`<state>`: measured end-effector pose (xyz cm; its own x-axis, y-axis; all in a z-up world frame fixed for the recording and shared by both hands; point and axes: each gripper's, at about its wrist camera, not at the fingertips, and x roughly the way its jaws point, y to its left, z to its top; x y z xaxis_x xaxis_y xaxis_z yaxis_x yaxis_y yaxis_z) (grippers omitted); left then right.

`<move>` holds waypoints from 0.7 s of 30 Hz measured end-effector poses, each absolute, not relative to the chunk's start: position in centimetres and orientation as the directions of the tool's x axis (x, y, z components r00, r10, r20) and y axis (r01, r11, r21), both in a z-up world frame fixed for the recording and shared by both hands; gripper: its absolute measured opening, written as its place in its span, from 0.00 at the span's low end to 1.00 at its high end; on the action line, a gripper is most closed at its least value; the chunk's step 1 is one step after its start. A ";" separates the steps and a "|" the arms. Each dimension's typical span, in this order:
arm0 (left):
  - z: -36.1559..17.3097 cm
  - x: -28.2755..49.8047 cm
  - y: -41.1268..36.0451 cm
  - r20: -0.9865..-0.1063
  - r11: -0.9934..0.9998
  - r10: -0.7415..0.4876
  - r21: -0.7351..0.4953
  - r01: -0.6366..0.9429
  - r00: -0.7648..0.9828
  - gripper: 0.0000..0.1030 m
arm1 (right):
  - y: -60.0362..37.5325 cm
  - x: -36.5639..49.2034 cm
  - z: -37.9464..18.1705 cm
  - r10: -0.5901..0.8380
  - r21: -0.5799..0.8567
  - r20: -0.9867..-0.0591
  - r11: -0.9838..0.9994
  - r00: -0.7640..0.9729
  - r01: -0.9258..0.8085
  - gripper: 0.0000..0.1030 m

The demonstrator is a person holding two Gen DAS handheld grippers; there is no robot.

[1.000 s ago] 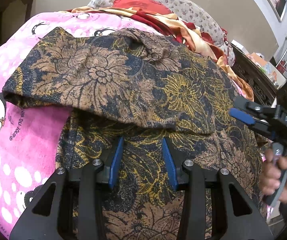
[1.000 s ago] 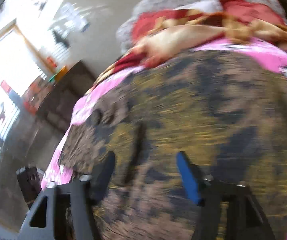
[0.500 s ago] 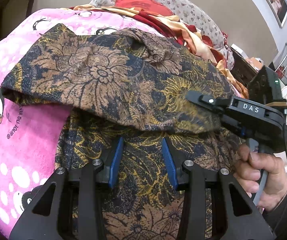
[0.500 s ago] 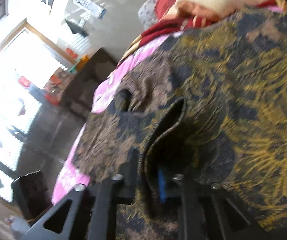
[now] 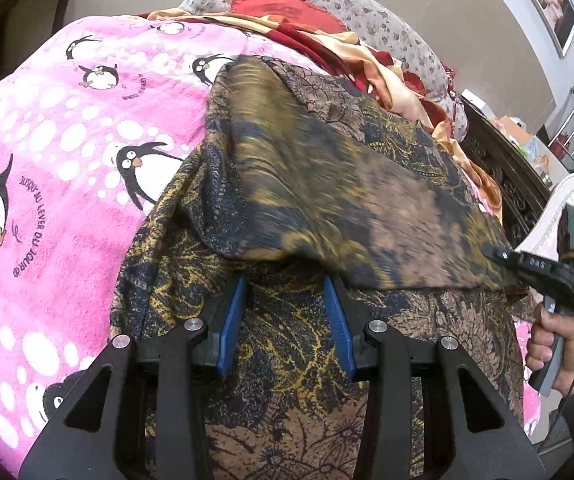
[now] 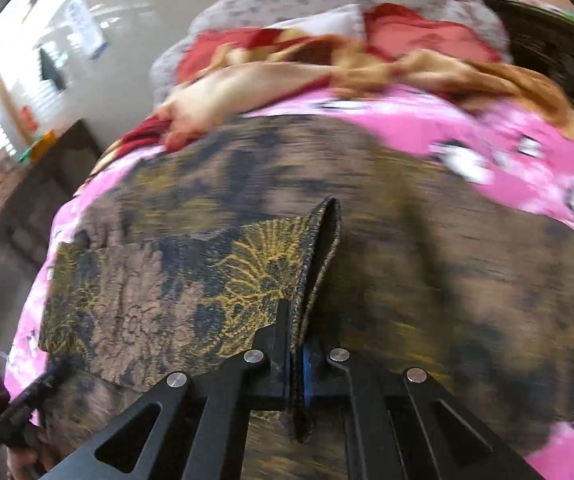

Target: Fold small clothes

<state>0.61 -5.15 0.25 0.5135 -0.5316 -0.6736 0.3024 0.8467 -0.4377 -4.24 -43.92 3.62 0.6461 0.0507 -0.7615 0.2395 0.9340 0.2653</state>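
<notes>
A dark floral garment point(image 5: 287, 380) in navy, gold and brown lies on a pink penguin blanket point(image 5: 59, 168). Its upper layer point(image 5: 347, 200) is folded over and stretched toward the right. My left gripper point(image 5: 285, 294) is open low over the lower layer, blue pads point(image 5: 231, 324) apart, tips just under the flap's edge. My right gripper point(image 5: 499, 258), held by a hand point(image 5: 547, 344), is shut on the flap's right edge. In the right wrist view the right gripper point(image 6: 296, 344) pinches a doubled fold of the garment point(image 6: 319, 248), which stands up between the pads.
A red and gold satin cloth point(image 5: 327, 40) and flowered pillows point(image 5: 387, 28) lie at the bed's far end. Dark carved wooden furniture point(image 5: 507, 168) and a white ornate chair point(image 5: 567, 200) stand to the right. A dark cabinet point(image 5: 19, 20) is at the far left.
The right gripper came in from the right, shut on the flap's edge and pulled it rightward. The flap left the blanket at the left. The left gripper stayed put.
</notes>
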 end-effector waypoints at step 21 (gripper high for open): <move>3.0 -2.5 -4.8 -0.665 0.837 -0.545 -0.396 0.378 0.510 0.48 | -45.9 -9.9 6.3 -0.048 0.214 -0.749 0.926 0.660 0.310 0.05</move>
<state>-2.48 -4.83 2.95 0.5098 -0.5454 -0.6653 0.3779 0.8367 -0.3963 -9.93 -45.88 6.26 0.6603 -0.0484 -0.7494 0.3103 0.9263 0.2136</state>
